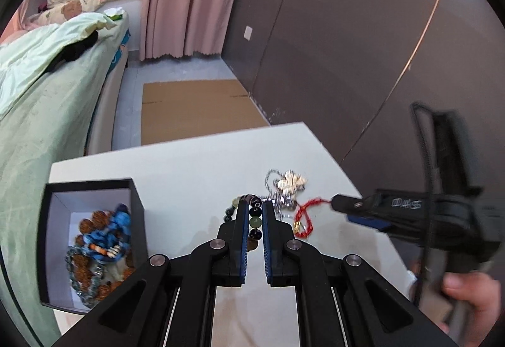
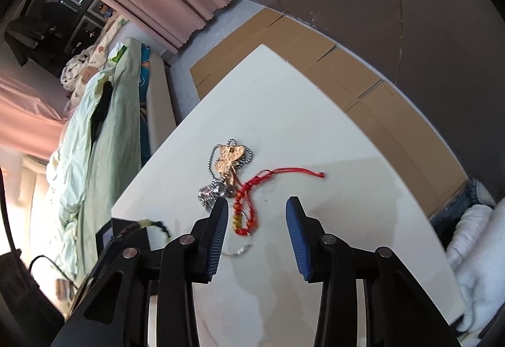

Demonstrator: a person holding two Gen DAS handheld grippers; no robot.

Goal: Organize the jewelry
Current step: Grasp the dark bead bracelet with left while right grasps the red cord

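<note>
My left gripper (image 1: 255,205) is shut on a bead bracelet (image 1: 255,222) of dark, green and brown beads above the white table (image 1: 189,170). A black box (image 1: 91,239) with a white inside stands at the left and holds several bead bracelets. A silver ball chain with a gold butterfly pendant (image 1: 292,181) lies ahead; it also shows in the right wrist view (image 2: 228,157). A red cord bracelet (image 2: 249,205) lies between my open right gripper's (image 2: 257,205) fingers, near the table. That gripper (image 1: 339,200) reaches in from the right.
A bed with a green cover (image 1: 47,101) runs along the left. Flat cardboard (image 1: 195,107) lies on the floor past the table's far edge. A dark wall (image 1: 347,47) stands at the right. A thin silver ring (image 2: 241,249) lies by the red cord.
</note>
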